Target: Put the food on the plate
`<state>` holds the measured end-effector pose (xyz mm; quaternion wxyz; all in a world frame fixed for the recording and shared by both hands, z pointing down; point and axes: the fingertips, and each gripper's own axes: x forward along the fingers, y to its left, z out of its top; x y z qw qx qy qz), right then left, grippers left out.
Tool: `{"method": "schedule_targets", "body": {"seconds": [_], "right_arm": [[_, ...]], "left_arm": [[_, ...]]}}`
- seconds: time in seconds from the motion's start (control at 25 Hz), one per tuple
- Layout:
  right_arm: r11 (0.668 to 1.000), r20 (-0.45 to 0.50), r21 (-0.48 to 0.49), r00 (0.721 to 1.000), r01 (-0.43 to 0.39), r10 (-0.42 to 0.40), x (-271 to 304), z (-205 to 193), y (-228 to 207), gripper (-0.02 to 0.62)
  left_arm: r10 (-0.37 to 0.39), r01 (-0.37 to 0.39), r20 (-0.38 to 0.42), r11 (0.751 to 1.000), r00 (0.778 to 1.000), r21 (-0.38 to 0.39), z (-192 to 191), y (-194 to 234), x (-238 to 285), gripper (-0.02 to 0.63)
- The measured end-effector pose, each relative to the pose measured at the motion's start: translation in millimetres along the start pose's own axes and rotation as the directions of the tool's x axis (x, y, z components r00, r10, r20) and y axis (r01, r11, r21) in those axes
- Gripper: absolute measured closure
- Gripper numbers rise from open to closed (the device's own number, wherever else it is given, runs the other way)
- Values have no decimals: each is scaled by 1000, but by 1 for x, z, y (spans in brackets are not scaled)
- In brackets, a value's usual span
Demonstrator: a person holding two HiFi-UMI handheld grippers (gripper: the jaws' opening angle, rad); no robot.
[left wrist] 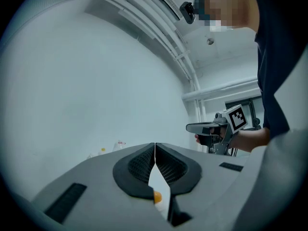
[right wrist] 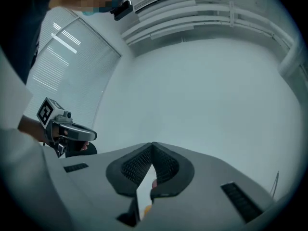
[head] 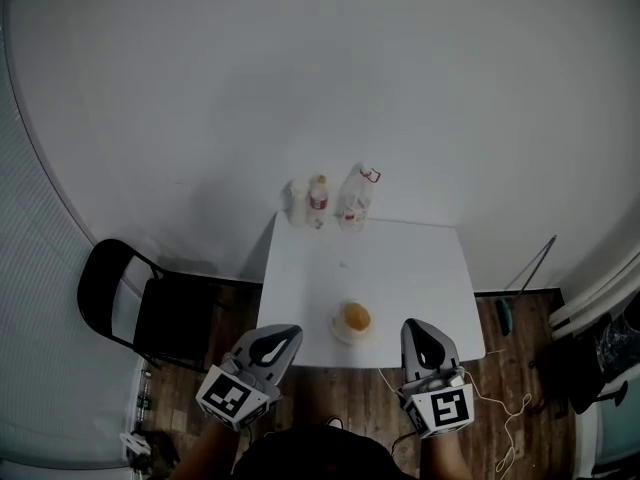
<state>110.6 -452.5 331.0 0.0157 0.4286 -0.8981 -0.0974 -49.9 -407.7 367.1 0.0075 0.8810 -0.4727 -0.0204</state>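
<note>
A round orange-yellow piece of food (head: 356, 316) lies on a small white plate (head: 339, 330) near the front edge of the white table (head: 400, 268). My left gripper (head: 288, 332) hovers just left of the plate at the table's front edge, its jaws shut with nothing between them. My right gripper (head: 413, 324) hangs to the plate's right, jaws also shut and empty. In the left gripper view the left gripper (left wrist: 155, 144) has its pads meeting at the tips, and a bit of the orange food (left wrist: 157, 196) shows below them. The right gripper (right wrist: 152, 143) likewise shows touching tips.
Three bottles (head: 318, 198) stand at the table's far edge against the white wall. A black chair (head: 130, 303) stands to the table's left on the wooden floor. A white cable (head: 500, 408) trails on the floor at the right.
</note>
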Motion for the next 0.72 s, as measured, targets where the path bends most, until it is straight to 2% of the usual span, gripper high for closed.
{"method": "schedule_targets", "body": {"seconds": [0.4, 0.72], "right_arm": [[999, -11, 25, 1000, 20, -20, -13, 0, 8, 575], [999, -11, 38, 1000, 24, -23, -12, 2, 16, 575]], "left_arm": [[-47, 47, -16, 998, 999, 37, -5, -8, -12, 583], [-41, 41, -25, 999, 999, 9, 1, -10, -22, 582]]}}
